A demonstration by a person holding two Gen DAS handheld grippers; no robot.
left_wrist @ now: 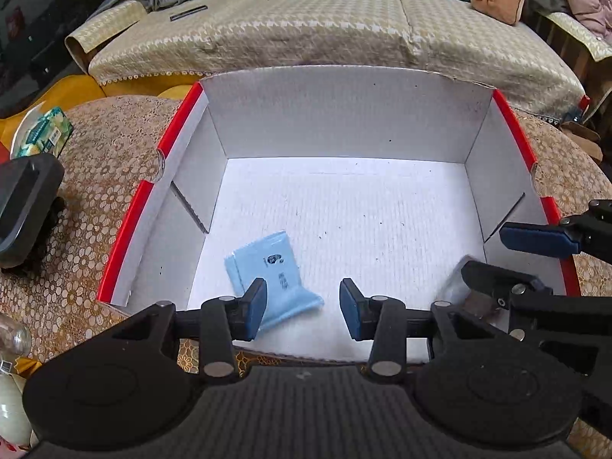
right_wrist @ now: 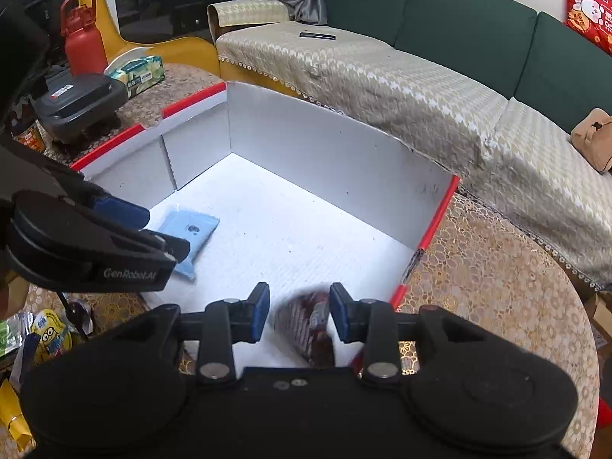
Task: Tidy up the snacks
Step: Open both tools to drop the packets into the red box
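Tissues in a green pack (left_wrist: pixel 46 132) and a black device (left_wrist: pixel 26 206) sit on the lace tablecloth (left_wrist: pixel 114 176), well left of the left gripper's fingers and outside the white cardboard box (left_wrist: pixel 344 114) with red edges. The left gripper (left_wrist: pixel 303 308) is over the near edge of the box with its jaws apart and nothing pressed between the pads. A light blue packet (left_wrist: pixel 267 267) lies flat on the box floor, just beyond and partly behind the left finger (left_wrist: pixel 254 308), with one corner reaching under the gap. Right of it the box floor is bare. At the near right corner, the right gripper (right_wrist: pixel 299 313) is closed on a blurred red-and-white striped packet (right_wrist: pixel 306 329) hanging between its fingers.
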